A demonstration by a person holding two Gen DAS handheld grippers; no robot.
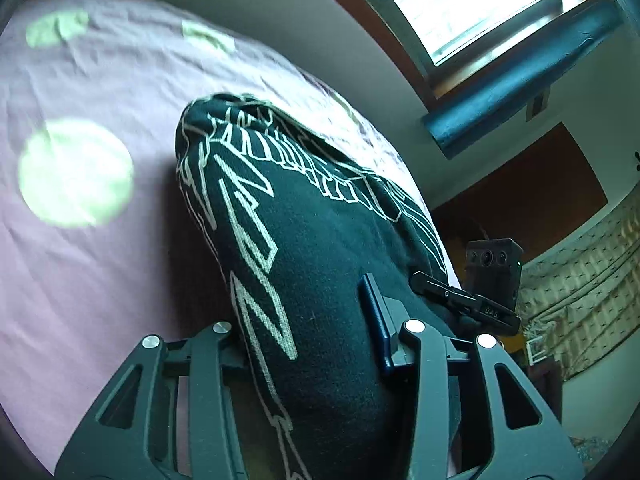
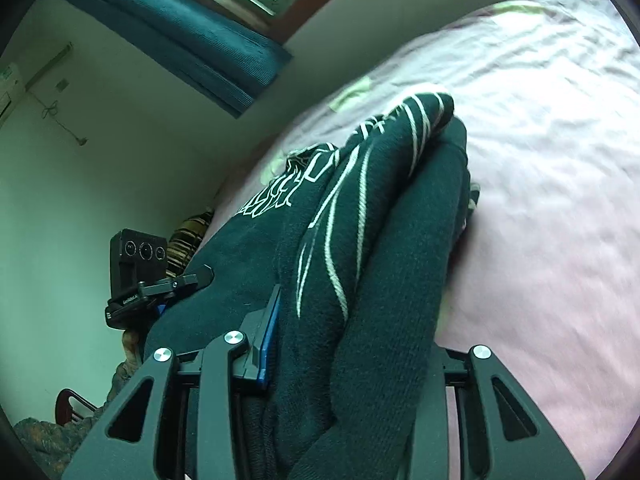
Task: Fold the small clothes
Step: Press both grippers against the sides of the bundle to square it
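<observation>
Lifting a dark patterned garment (image 1: 320, 240) off the pink bedsheet (image 1: 80, 280), left gripper (image 1: 308, 344) and right gripper (image 2: 352, 340) both clamped on its near edge, ready to fold toward the far side.

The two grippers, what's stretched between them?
A dark garment with white line print spans from the left gripper to the right gripper, both clamped on bunched cloth. Both wrist views show it above the pink sheet.

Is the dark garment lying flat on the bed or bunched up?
Bunched up: the dark garment rises in thick folds between both grippers' fingers, lifted off the pink bedsheet.
</observation>
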